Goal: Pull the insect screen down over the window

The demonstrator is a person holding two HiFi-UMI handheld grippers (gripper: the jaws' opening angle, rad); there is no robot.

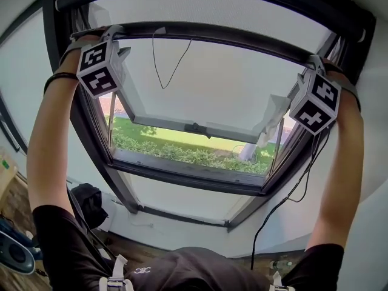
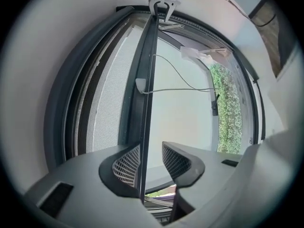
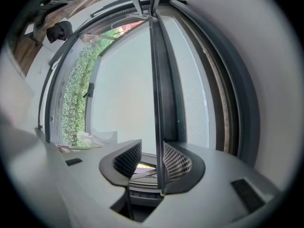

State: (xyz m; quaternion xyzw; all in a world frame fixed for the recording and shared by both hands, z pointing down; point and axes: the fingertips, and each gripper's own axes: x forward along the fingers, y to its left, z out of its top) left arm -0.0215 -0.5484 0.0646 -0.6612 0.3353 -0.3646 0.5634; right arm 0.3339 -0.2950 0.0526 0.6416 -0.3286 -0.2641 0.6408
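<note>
While both arms reach up to the roof window (image 1: 91, 138), the left gripper (image 2: 152, 158) sits at the 10 o'clock end of the pull bar (image 1: 212, 34) in the head view, and the right gripper (image 3: 148, 156) at the 2 o'clock end. The left gripper's jaws stand partly apart, the bar's thin edge running between them and lying against the pad at 9 o'clock, with a gap to the other pad. The right gripper's jaws are likewise apart, the edge resting on the pad at 3 o'clock and clear of its mate. The insect screen (image 1: 212, 11) shows only as a narrow band of mesh at 12 o'clock, above the bar. A thin cord (image 1: 162, 86) loops down from the bar. Beyond, the sash (image 1: 206, 83) is tilted open, with greenery (image 1: 182, 150) toward 6 o'clock.
</note>
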